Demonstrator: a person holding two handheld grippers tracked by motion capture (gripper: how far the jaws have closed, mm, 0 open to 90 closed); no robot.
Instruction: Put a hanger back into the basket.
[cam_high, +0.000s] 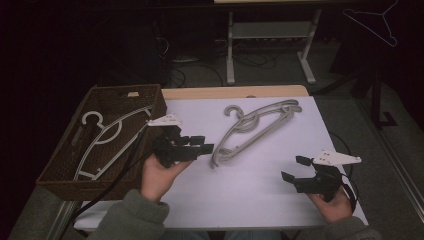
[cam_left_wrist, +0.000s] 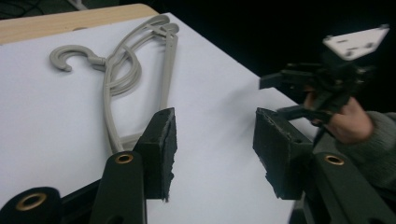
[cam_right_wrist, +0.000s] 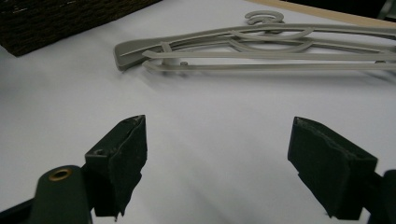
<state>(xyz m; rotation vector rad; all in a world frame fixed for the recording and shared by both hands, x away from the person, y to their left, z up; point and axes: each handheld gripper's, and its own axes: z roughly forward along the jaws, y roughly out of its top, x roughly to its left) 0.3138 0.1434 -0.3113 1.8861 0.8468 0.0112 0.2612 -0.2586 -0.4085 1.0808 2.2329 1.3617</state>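
Left gripper (cam_left_wrist: 215, 149) apart, grey hangers (cam_left_wrist: 126, 79) beyond, basket (cam_high: 107, 100) overhead

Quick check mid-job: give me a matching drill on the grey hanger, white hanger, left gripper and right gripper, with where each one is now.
Things:
1. grey hanger
2. white hanger
3. left gripper
4. right gripper

Places or states:
A. inside the wicker basket
B. open, near the table's right side
C. lying on the white sheet
D. open, beside the grey hanger's lower end

Pairs: 1-C, 2-A, 3-D, 4-B
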